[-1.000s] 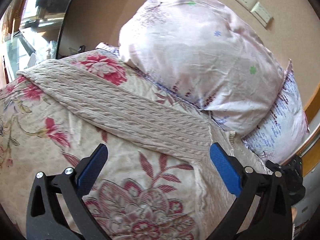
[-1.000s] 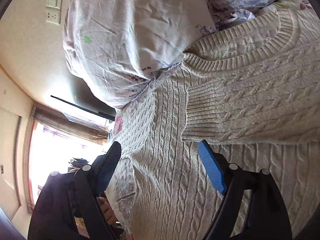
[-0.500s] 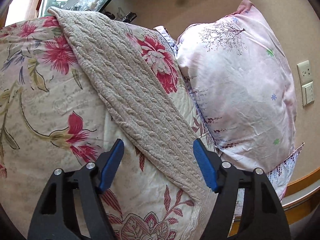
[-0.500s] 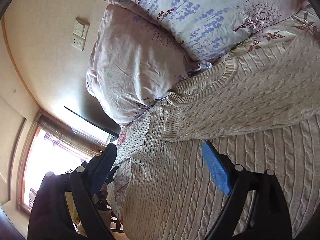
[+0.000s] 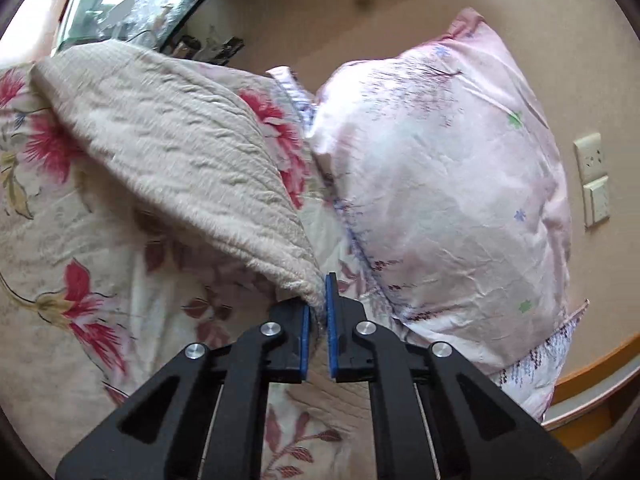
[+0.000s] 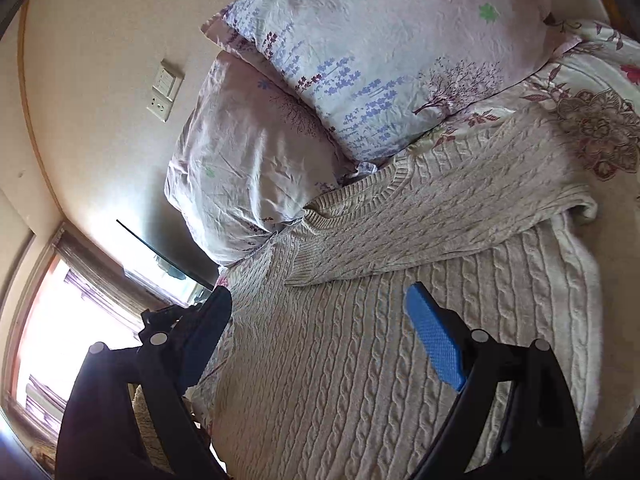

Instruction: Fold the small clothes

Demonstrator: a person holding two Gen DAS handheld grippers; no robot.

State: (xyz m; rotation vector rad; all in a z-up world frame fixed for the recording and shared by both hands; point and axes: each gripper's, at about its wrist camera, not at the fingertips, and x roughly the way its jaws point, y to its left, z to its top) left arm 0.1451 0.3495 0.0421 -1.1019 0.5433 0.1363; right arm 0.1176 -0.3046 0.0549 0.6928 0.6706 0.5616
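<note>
A cream cable-knit sweater [image 6: 360,360] lies spread on the flowered bedspread [image 5: 60,260]. One sleeve [image 6: 440,220] is folded across its chest below the neckline. The other sleeve [image 5: 180,152] rises off the bed, and its cuff end is pinched in my left gripper [image 5: 316,296], which is shut on it. My right gripper [image 6: 320,300] hovers over the sweater's body with its blue pads wide apart and nothing between them; it is open.
Two pale printed pillows [image 6: 380,40] [image 6: 248,152] lean against the wall at the head of the bed, close behind the sweater. A wall socket [image 5: 592,176] and the wooden headboard edge [image 5: 592,376] are on the right. A bright window [image 6: 60,320] is beyond the bed's side.
My left gripper rolled, moved onto the sleeve's end, shut on it and lifted it. My right gripper drew back from the neckline, so more of the sweater shows.
</note>
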